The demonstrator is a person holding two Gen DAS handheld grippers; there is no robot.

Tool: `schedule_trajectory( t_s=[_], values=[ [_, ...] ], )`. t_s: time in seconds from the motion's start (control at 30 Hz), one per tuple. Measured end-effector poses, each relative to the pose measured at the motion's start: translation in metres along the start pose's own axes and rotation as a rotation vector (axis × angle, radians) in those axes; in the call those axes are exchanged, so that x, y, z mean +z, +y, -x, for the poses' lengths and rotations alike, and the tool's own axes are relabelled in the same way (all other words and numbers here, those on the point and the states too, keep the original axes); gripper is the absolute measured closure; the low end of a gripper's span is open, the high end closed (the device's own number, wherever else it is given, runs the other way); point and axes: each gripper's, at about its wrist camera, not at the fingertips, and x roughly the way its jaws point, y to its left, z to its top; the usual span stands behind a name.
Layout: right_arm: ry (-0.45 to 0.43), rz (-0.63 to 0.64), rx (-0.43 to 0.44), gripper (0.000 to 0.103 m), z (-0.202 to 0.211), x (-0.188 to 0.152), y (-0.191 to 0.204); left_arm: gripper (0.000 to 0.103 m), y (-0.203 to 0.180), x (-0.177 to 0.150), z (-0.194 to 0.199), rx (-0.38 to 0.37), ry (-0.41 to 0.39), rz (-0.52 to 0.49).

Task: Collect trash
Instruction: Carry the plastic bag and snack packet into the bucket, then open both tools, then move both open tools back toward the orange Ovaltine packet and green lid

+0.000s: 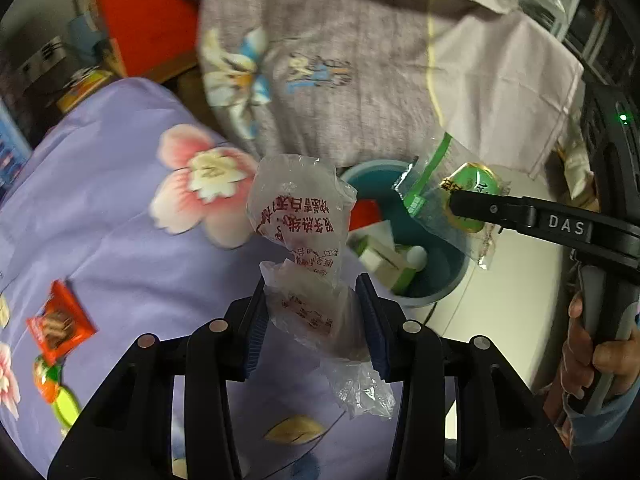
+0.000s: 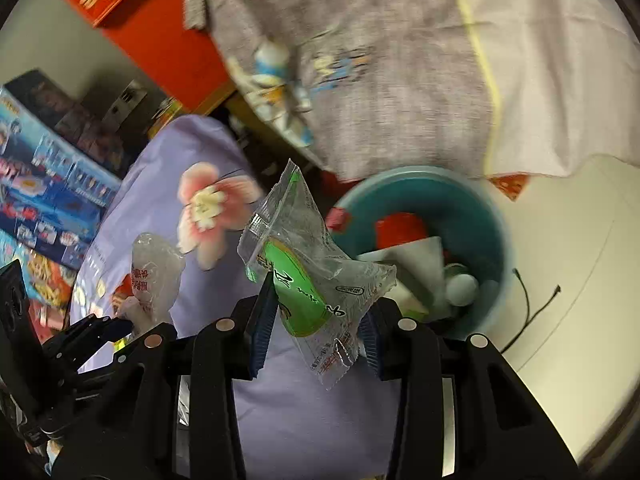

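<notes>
My left gripper (image 1: pixel 314 304) is shut on a crumpled clear plastic bag with red print (image 1: pixel 300 216), held above the purple flowered sheet (image 1: pixel 120 220). My right gripper (image 2: pixel 320 320) is shut on a clear wrapper with a green label (image 2: pixel 304 276); it also shows in the left wrist view (image 1: pixel 448 196), over the teal bin (image 1: pixel 448 276). The teal bin (image 2: pixel 480 208) stands on the floor beside the bed and holds red and white trash. The left gripper (image 2: pixel 92 332) with its bag (image 2: pixel 154 276) shows at the left of the right wrist view.
An orange snack wrapper (image 1: pixel 60 326) and an orange-and-green wrapper (image 1: pixel 50 380) lie on the sheet at left. A grey patterned cloth (image 1: pixel 360 60) hangs behind the bin. Colourful boxes (image 2: pixel 44 184) are stacked at far left. A black cable (image 2: pixel 528 308) lies on the white floor.
</notes>
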Motion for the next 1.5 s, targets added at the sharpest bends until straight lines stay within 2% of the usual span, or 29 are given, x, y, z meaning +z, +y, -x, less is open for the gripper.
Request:
schedule_trajectory(
  t_s=[0.37,0.67,0.77,0.87,0.93,1.0,1.4,1.43,1.5],
  values=[
    [0.004,-0.107,-0.047,0.065,0.011,0.003,-0.07,0.059,-0.064,0.026,-0.043,-0.054,0.048,-0.072],
    [0.024,-0.15,-0.079,0.064,0.005,0.007,-0.089,0.058,-0.092,0.038,-0.081,-0.095,0.098,-0.097],
    [0.028,-0.151,-0.095,0.064,0.003,0.01,-0.089,0.055,-0.091,0.042,-0.092,-0.115,0.108,-0.082],
    [0.031,-0.142,-0.111,0.064,0.002,0.014,-0.087,0.038,-0.091,0.045,-0.102,-0.117,0.113,-0.072],
    [0.034,-0.136,-0.119,0.063,0.0,0.016,-0.085,0.022,-0.089,0.046,-0.108,-0.124,0.12,-0.063],
    [0.04,-0.135,-0.121,0.063,-0.004,0.019,-0.082,0.017,-0.087,0.045,-0.112,-0.115,0.12,-0.062],
    [0.085,-0.12,-0.128,0.059,-0.031,0.021,-0.069,0.01,-0.056,0.033,-0.108,-0.104,0.13,-0.007],
    [0.09,-0.121,-0.126,0.051,-0.033,0.022,-0.068,0.01,-0.056,0.032,-0.107,-0.104,0.13,-0.006],
    [0.096,-0.125,-0.123,0.041,-0.034,0.021,-0.067,0.01,-0.055,0.03,-0.106,-0.106,0.13,-0.006]
  ],
)
